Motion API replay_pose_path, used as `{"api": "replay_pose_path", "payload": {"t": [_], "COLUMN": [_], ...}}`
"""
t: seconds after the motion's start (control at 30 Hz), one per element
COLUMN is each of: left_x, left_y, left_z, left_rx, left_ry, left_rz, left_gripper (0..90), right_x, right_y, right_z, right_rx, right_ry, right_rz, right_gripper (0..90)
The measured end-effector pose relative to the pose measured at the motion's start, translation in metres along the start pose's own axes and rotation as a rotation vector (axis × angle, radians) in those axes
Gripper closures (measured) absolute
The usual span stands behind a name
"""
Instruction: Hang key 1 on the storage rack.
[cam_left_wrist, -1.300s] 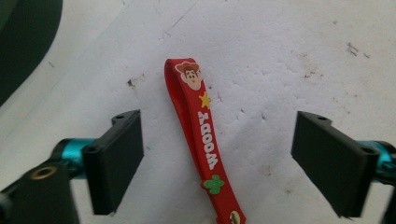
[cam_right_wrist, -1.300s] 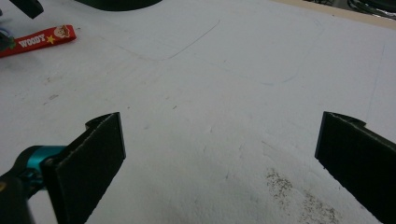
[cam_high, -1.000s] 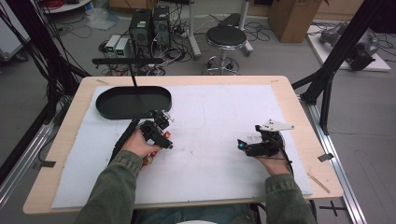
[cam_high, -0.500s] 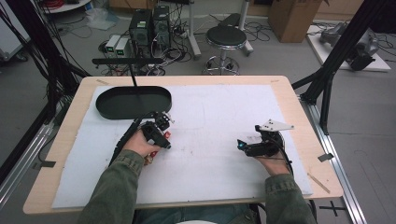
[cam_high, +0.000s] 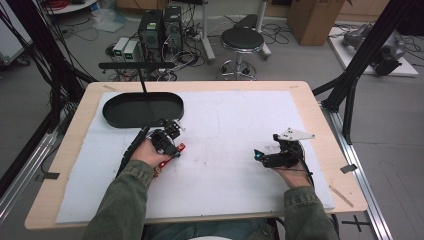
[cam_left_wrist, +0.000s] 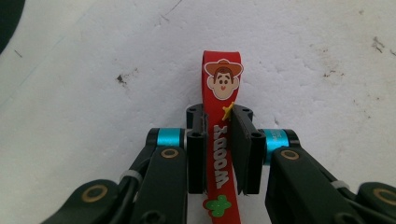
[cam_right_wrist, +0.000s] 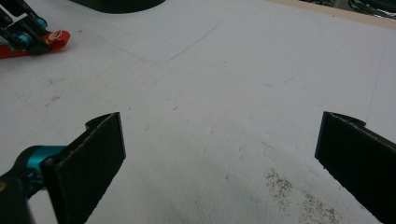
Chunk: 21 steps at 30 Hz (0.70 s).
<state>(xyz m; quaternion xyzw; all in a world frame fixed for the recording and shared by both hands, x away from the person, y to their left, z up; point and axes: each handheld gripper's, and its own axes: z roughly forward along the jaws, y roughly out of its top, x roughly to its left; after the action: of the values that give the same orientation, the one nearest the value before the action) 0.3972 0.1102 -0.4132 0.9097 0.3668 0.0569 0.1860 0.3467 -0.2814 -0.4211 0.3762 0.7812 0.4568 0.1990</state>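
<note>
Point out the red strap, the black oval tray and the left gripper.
red strap (cam_left_wrist: 223, 84): left gripper view, on the cartoon cowboy face near its far end.
black oval tray (cam_high: 111, 120): high view, on its near-left rim.
left gripper (cam_left_wrist: 222, 154): left gripper view, midway between the jaws, closed on the strap.

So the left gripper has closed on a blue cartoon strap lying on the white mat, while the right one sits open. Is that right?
Not quite: the strap is red, not blue, as the left gripper view shows. The rest holds: the left gripper has just been closing and now pinches it on the white mat, and the right gripper sits open.
</note>
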Motion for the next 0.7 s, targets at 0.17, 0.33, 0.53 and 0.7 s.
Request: {"api": "replay_pose_path", "payload": {"t": [0.17,0.33,0.53,0.7], "left_x": [-0.003,-0.001,0.004,0.009], "left_y": [0.0,-0.004,-0.008,-0.011], "left_z": [-0.009,-0.019,-0.033,-0.042], "left_rx": [-0.04,-0.063,-0.114,-0.153], "left_ry": [-0.021,-0.042,-0.074,-0.1], "left_rz": [-0.008,-0.031,-0.059,-0.079], "left_gripper": [78.0,78.1,78.1,78.3], "right_x": [0.0,0.001,0.001,0.002], "right_y": [0.0,0.0,0.0,0.0], "right_z": [0.0,0.0,0.0,0.0], "right_rx": [0.002,0.004,0.003,0.008], "right_ry": [0.002,0.004,0.002,0.001], "right_rz": [0.006,0.002,0.001,0.003], "right_gripper": [0.6,0.6,0.6,0.6]}}
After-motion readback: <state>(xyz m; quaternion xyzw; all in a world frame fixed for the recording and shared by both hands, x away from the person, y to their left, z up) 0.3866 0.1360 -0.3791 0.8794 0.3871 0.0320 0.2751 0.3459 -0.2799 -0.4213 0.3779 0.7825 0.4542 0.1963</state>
